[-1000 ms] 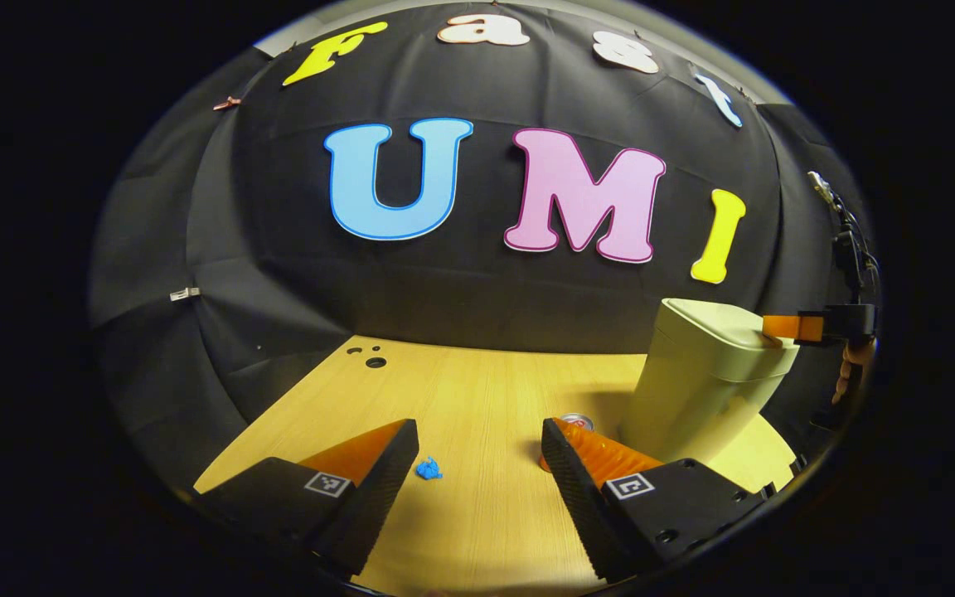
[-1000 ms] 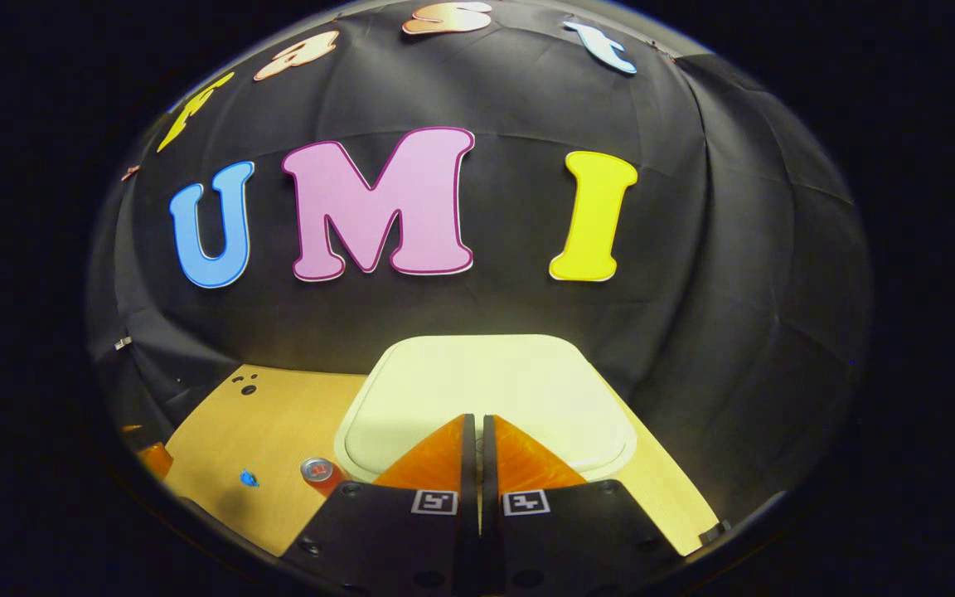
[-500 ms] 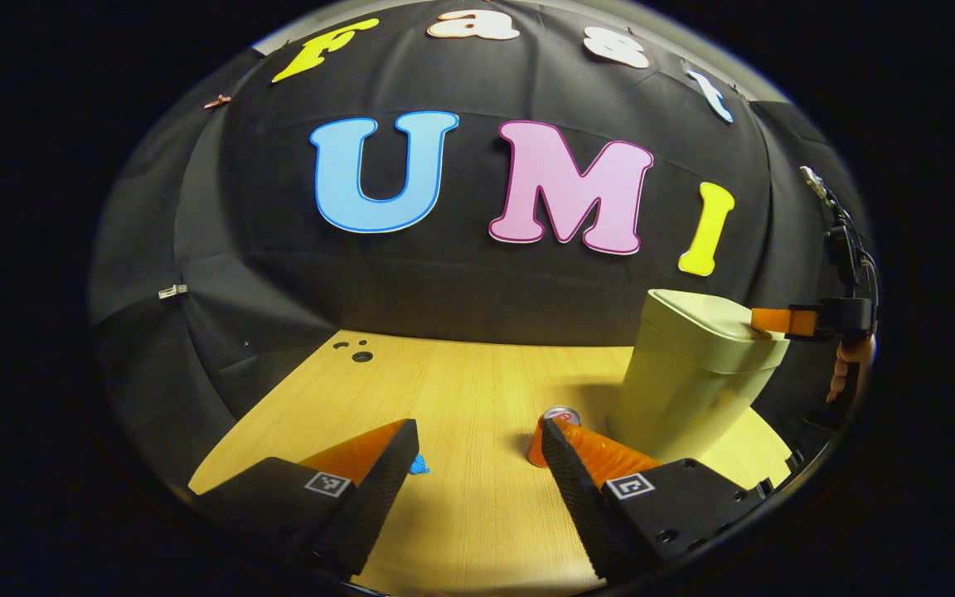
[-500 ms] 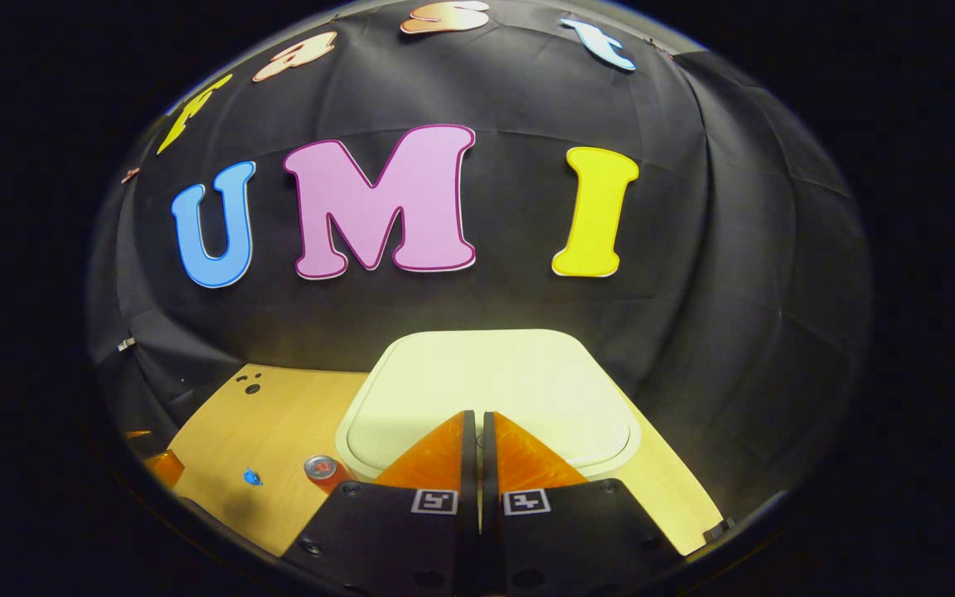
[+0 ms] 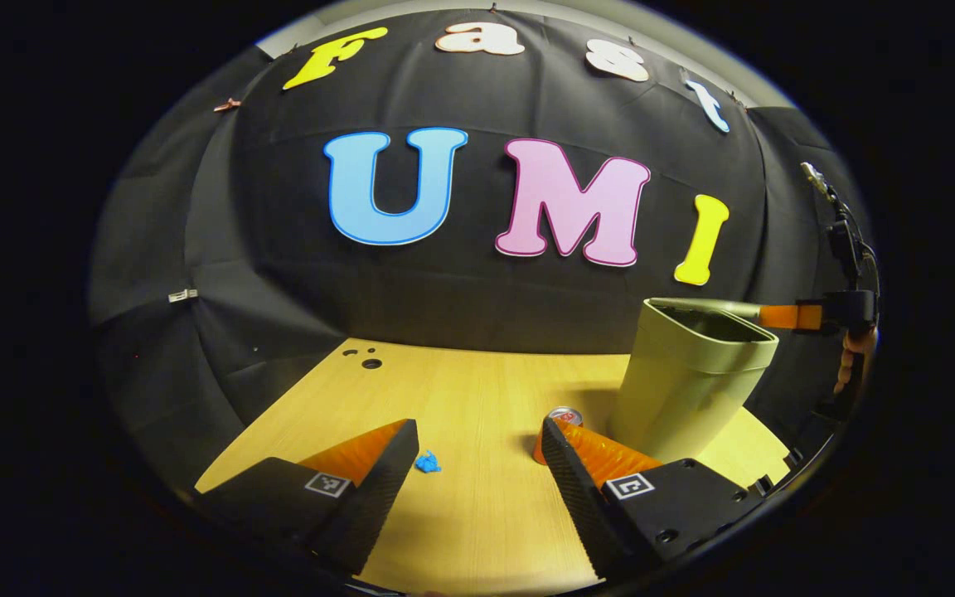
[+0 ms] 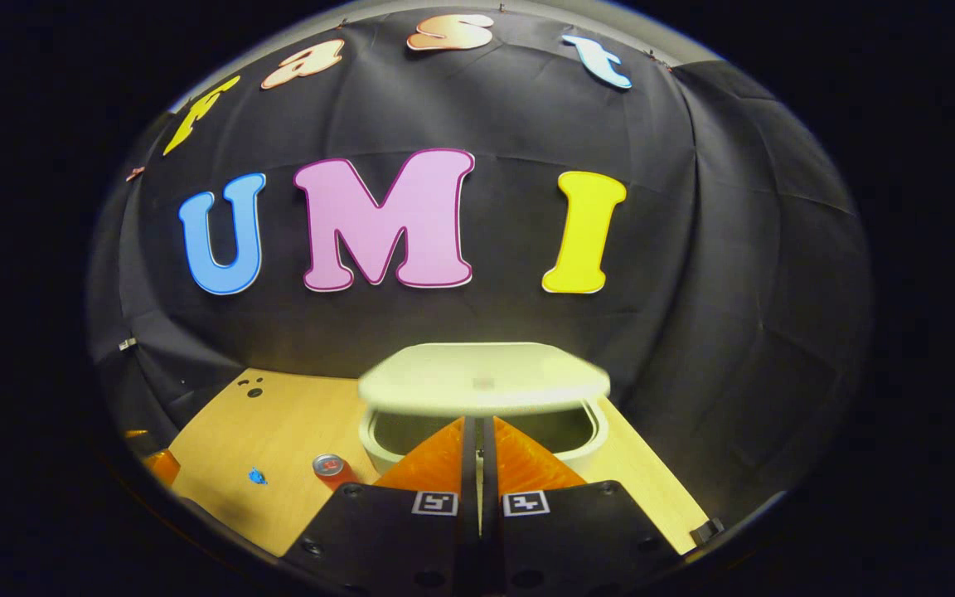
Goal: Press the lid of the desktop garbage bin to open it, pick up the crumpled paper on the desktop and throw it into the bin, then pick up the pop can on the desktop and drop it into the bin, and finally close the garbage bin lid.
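lid (image 6: pixel 484 380) up, bin (image 5: pixel 689 381) open | R gripper (image 6: pixel 477 431) clenched, empty, at rim | L gripper (image 5: pixel 477 452) spread, empty | paper (image 5: pixel 427 463) betw its fingers on desk (image 5: pixel 461 390); can (image 5: pixel 559 419) by bin | risk: tiny wad slips the pinch; L finger tips can

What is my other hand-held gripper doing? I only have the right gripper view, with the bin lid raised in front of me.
Observer: The left hand-held gripper is open, with nothing held between its fingers.
Operator: Where is the crumpled paper from there?
Observer: The blue crumpled paper lies on the table inside the gap between the fingers, close to the finger on the left of that view.
Operator: And the can?
Observer: The pop can stands upright just behind the tip of the other finger, which partly hides it, beside the bin.
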### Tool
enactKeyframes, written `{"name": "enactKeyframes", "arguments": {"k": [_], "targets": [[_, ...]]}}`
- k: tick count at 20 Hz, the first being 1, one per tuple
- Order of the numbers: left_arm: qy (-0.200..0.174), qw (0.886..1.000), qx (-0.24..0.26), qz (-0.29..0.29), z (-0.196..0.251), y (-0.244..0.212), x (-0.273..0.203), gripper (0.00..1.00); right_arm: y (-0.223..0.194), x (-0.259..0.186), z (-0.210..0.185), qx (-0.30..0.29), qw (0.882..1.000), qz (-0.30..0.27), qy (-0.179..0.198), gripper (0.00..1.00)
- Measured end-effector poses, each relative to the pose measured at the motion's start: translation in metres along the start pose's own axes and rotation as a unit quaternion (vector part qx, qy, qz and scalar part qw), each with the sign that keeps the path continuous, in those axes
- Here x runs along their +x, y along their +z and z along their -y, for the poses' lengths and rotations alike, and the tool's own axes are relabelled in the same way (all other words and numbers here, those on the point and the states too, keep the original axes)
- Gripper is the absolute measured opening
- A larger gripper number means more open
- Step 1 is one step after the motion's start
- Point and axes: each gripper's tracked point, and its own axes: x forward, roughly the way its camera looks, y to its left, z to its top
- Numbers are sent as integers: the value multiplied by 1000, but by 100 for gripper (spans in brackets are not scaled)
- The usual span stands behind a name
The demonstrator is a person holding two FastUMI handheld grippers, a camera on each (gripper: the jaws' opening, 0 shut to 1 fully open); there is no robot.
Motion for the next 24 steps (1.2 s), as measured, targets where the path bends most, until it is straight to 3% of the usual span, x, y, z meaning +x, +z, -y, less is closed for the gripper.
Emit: {"name": "enactKeyframes", "arguments": {"k": [6, 12, 18, 24], "targets": [[5, 1000, 5, 3, -33, -17, -27, 96, -3, -40, -9, -6, 1000, 4, -4, 5], [7, 1000, 6, -12, -53, -31, -23, 96, -15, -61, -23, -18, 1000, 3, 9, 5], [12, 999, 10, -40, -61, -43, 13, 96, -41, -49, -21, -1, 999, -31, 14, 5], [31, 997, 10, -76, -69, -63, 80, 96, -58, -37, -3, 0, 999, -47, 12, 5]]}}
